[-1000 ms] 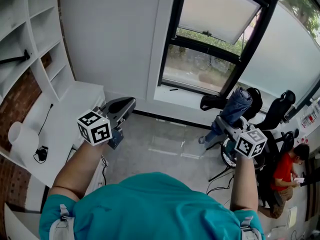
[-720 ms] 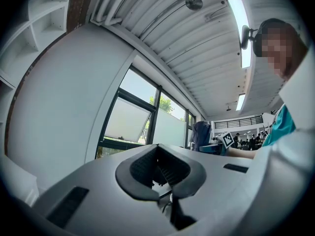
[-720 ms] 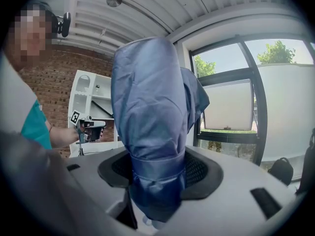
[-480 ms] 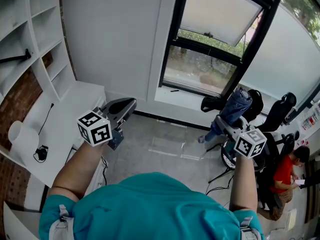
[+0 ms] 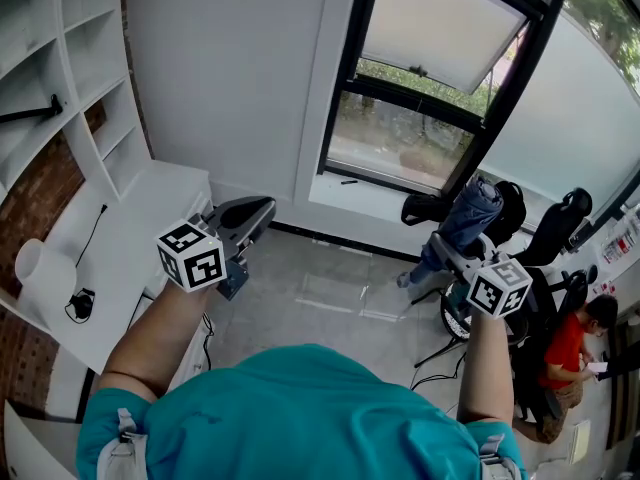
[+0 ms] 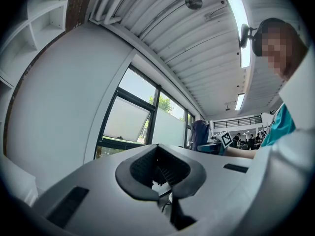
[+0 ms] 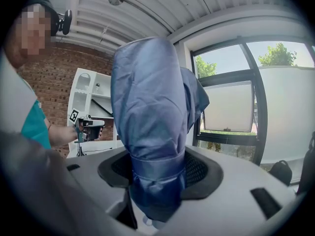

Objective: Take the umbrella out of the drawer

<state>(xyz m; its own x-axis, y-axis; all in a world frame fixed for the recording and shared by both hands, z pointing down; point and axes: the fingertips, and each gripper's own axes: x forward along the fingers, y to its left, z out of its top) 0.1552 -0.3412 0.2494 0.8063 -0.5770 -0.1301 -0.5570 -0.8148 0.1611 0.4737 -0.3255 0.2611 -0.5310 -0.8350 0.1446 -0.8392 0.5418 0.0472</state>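
While the right hand-held gripper is clamped around the strapped lower part of the folded blue umbrella, the umbrella stands upright out of its jaws. It is raised in the air at the right of the scene, in front of the window and well clear of any furniture. The left hand-held gripper is held up at about the same level on the left, its jaws drawn together with nothing between them. Below and to the left of it lies a white table, and white shelves rise along the far left wall. No drawer shows in any view.

Judging by this, the lift-out itself looks done and the task is at or near its end. The next move, if there is one, calls for a firm hold while the umbrella is carried to wherever it is to go. The slick fabric could slide between the jaws if the grip eases.
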